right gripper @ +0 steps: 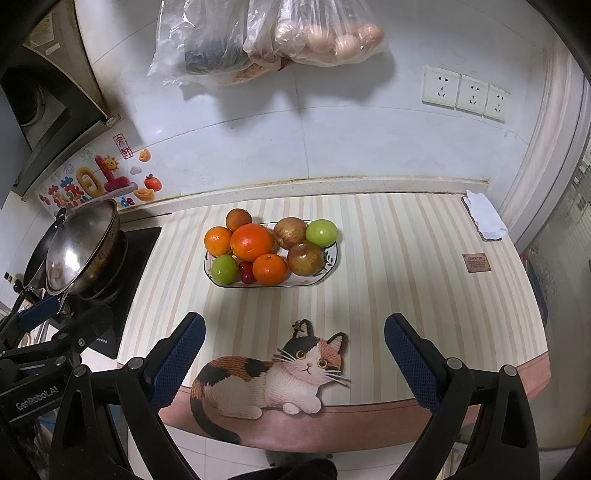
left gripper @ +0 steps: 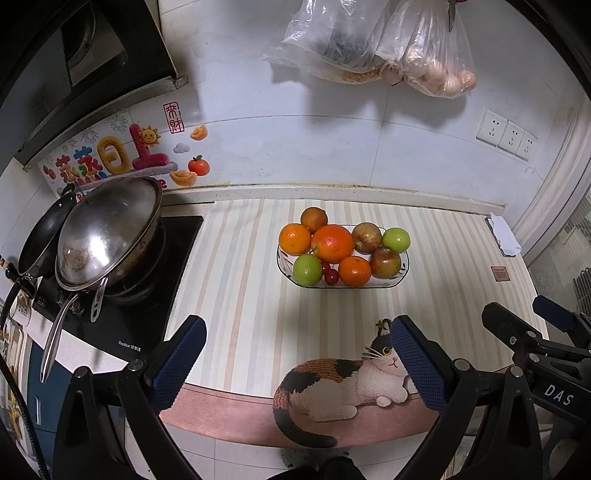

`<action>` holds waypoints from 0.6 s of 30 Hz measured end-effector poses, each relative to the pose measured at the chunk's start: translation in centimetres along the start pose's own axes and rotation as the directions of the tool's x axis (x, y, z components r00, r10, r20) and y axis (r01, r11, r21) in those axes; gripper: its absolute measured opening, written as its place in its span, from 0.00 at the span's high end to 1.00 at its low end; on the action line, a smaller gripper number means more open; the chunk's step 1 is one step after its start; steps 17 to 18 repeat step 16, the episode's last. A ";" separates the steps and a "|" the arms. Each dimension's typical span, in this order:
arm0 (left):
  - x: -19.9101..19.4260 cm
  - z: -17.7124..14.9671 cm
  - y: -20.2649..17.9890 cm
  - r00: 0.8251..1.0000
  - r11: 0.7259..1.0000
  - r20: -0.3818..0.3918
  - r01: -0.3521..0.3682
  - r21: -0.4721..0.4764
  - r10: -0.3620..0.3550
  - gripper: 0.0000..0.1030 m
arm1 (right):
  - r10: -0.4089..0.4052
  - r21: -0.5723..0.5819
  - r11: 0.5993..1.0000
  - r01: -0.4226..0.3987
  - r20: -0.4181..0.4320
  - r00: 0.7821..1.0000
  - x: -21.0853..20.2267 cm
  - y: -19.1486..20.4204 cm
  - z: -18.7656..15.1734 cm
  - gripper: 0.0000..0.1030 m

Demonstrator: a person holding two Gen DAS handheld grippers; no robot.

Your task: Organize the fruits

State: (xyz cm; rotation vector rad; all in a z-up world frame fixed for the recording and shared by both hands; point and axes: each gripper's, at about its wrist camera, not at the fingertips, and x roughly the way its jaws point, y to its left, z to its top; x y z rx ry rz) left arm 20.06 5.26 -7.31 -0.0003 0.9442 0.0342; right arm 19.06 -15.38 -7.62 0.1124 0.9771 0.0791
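Observation:
A white oval dish (left gripper: 400, 275) (right gripper: 328, 271) sits mid-counter on the striped mat, heaped with fruit: a large orange (left gripper: 332, 243) (right gripper: 253, 242), smaller oranges (left gripper: 294, 239) (right gripper: 269, 268), green apples (left gripper: 307, 269) (right gripper: 321, 232), reddish apples (left gripper: 385, 261) (right gripper: 305, 258) and dark red cherries (left gripper: 330, 275) (right gripper: 246, 271). A brownish orange (left gripper: 314, 218) (right gripper: 238, 219) sits at the dish's back left edge. My left gripper (left gripper: 297, 347) hangs open over the mat's near edge, well short of the dish. My right gripper (right gripper: 294, 347) is open too, above the cat picture, holding nothing.
A steel wok (left gripper: 107, 232) (right gripper: 81, 247) and a dark pan (left gripper: 44, 236) stand on the black cooktop (left gripper: 147, 306) at the left. Plastic bags (left gripper: 373, 40) (right gripper: 269, 33) hang on the tiled wall. A white cloth (left gripper: 504, 234) (right gripper: 485, 214) lies back right. Wall sockets (right gripper: 467, 94) are at the right.

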 end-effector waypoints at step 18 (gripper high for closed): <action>-0.6 -0.3 0.2 1.000 1.000 0.018 -0.002 0.004 0.002 0.01 | 0.000 0.002 1.000 0.000 0.001 1.000 0.0 0.0 0.0 0.03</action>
